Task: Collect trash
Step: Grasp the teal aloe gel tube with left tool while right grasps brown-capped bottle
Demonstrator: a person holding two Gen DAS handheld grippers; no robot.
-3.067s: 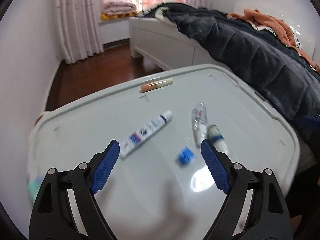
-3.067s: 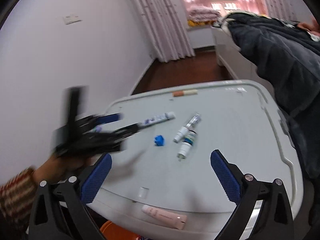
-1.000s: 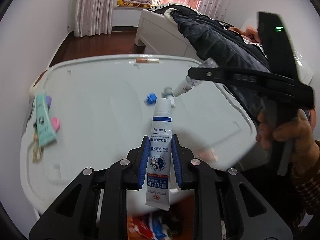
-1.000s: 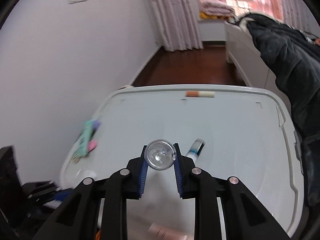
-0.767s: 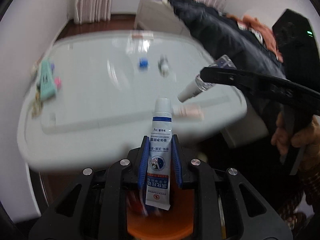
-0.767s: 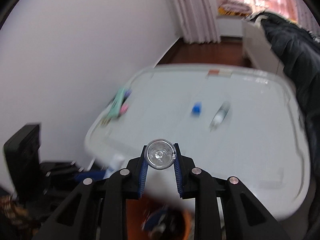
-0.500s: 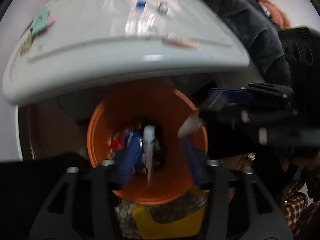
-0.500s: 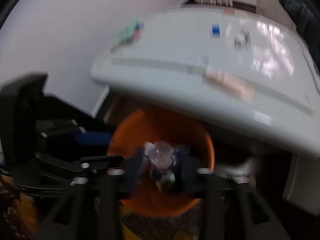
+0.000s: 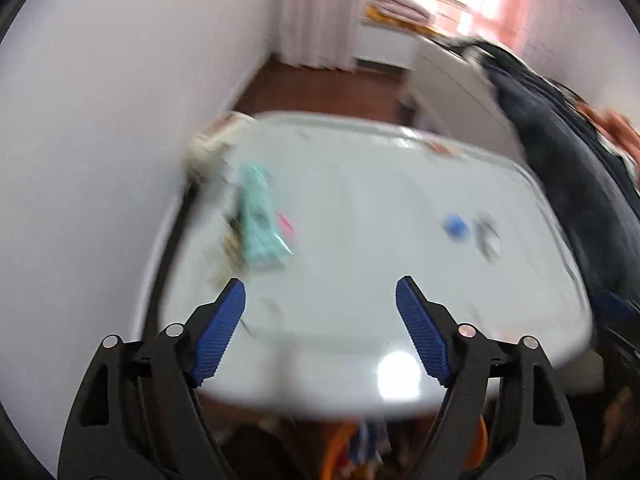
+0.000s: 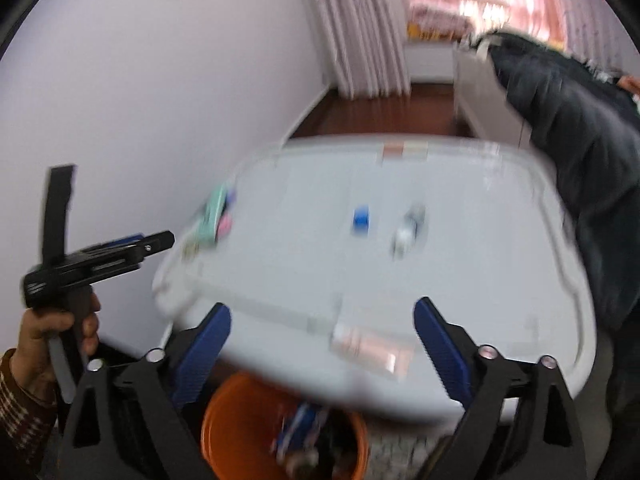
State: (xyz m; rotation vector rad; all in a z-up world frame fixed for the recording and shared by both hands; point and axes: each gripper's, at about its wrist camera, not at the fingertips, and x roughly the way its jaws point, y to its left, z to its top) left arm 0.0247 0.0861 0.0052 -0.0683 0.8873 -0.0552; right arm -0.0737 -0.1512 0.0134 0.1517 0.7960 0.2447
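Observation:
My left gripper (image 9: 320, 284) hangs over the near edge of the white table (image 9: 360, 280), jaws opening, nothing between them. My right gripper (image 10: 322, 306) is also opening and empty, above the orange bin (image 10: 240, 420), which holds dropped trash (image 10: 300, 428). On the table lie a blue cap (image 10: 361, 218), a small bottle (image 10: 408, 228), a teal packet (image 10: 214, 212) and a pink tube (image 10: 368, 346) near the front edge. The left view shows the same blue cap (image 9: 454, 226), bottle (image 9: 488, 236) and teal packet (image 9: 258, 216). Both views are blurred.
A peach tube (image 10: 404, 150) lies at the table's far edge. A person's hand (image 10: 60, 328) holds the left gripper tool at the left. A bed with a dark blanket (image 10: 580, 128) stands to the right; a white wall (image 10: 140, 100) is on the left. The bin's rim (image 9: 340, 448) shows below the table.
Both grippers swung down over the orange bin, opened and let go of the toothpaste tube and the clear bottle. Both views have since tilted back up to the table.

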